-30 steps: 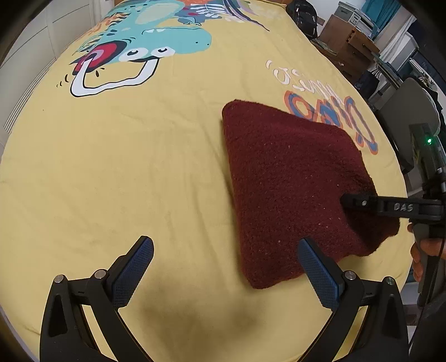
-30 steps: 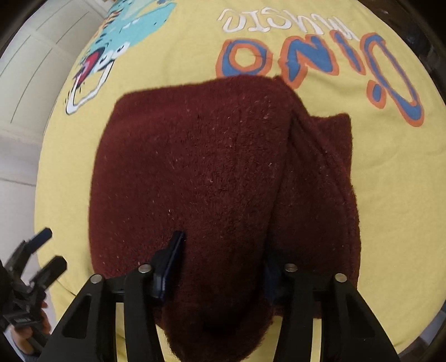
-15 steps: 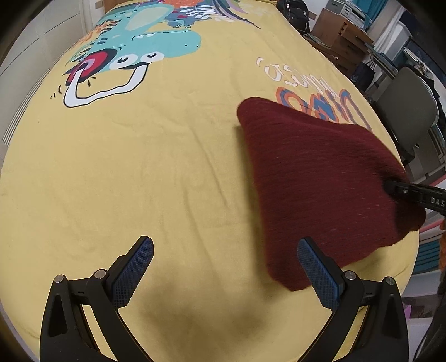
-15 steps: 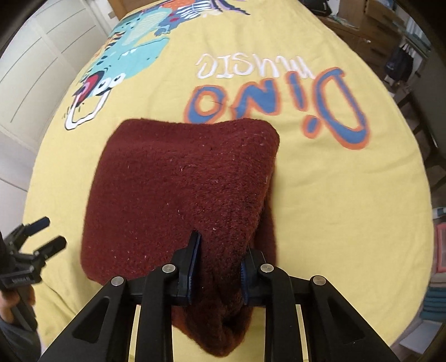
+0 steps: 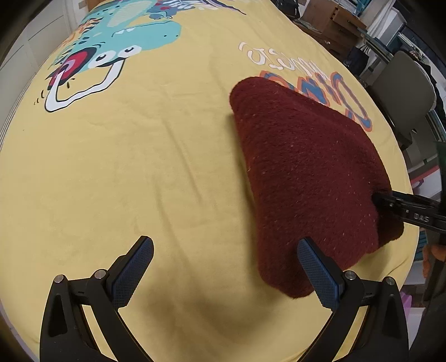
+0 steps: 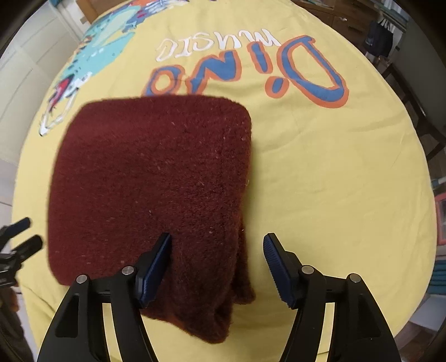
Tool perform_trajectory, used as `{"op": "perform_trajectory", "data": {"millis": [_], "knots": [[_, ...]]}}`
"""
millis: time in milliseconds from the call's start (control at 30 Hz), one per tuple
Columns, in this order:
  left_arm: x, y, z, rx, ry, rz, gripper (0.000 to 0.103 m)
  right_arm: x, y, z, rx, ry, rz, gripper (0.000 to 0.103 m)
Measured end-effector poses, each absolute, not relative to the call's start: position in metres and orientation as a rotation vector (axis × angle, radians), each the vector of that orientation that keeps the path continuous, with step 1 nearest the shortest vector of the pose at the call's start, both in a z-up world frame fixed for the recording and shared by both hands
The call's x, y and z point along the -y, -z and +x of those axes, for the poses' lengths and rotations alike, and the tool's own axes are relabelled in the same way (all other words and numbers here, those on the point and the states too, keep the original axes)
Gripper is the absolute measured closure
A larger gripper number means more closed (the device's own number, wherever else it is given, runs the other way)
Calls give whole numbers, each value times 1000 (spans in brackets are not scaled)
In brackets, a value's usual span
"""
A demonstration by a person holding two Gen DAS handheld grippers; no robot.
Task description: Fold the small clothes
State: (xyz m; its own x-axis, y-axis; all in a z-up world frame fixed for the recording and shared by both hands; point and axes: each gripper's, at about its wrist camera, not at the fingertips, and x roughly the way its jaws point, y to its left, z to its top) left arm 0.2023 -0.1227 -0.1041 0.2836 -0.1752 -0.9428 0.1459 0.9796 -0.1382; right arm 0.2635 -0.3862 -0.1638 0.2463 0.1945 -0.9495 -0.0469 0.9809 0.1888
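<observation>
While the folded dark-red fuzzy knit garment lay on our yellow dinosaur-print bedsheet, our right gripper had just been opening, fingers spread astride its near edge; our left gripper hovered beside it, fingers spread, empty.

A bed under a yellow sheet with a dinosaur print fills both views. White panelled doors stand left; a grey chair and brown drawers stand right.
</observation>
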Motion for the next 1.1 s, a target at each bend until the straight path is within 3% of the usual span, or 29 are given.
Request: {"op": "perform_trajectory", "data": {"millis": [233,433,567,900,933,1000,1100], "knots": [[152,99,232,-1269,254,-8,1,373,143,267,-1250,-229,162,17],[186,114,252,-1306,289,-44,1,362,172,279,-1300,-246,166,13],[199,143,254,-1361,268,0,1,369,194,281,-1315,-238,208,1],[193,172,246,-1356,252,-13,0,378,231,278,-1330,-313,369,1],[193,172,246,-1348,252,0,0,378,232,278,-1335,-317,376,3],[197,170,245,-1334,251,32,0,377,231,278,-1338,-349,410,17],[204,167,244,-1327,276,43,14,372,224,278,-1341,-358,386,34]]}}
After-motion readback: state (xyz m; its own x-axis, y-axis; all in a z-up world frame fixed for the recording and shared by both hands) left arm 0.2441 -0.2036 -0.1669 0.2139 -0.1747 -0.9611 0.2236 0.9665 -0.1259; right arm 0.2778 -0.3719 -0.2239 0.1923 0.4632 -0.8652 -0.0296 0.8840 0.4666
